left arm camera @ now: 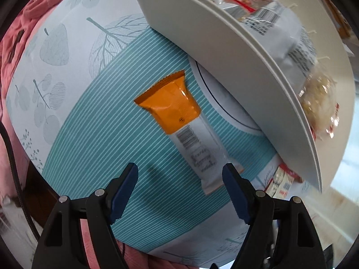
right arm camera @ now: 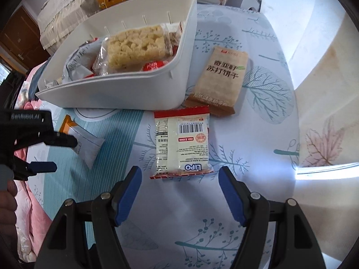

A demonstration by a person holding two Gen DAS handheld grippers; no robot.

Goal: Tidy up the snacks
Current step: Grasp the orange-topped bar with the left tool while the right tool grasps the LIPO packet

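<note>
Progress: bin [right arm camera: 125, 94] holds several snacks | left on bench: orange bar [left arm camera: 177, 121], Lipo pack [right arm camera: 182, 143], cracker pack [right arm camera: 221, 78] | both hand-held grippers spread wide, empty.

The left wrist view is taken from low and close above the tablecloth [left arm camera: 74, 134], facing along its fingers toward an orange-and-white snack bar [left arm camera: 179, 121] at frame centre, with the white bin [left arm camera: 224, 51] filling the upper right. The right wrist view is set higher and further back, looking across the cloth at a Lipo packet [right arm camera: 182, 143] in the centre and the bin in the upper left. The bar, the bin and the cloth are shared by both views; the left gripper [right arm camera: 56, 154] is seen at the left edge of the right wrist view.
</note>
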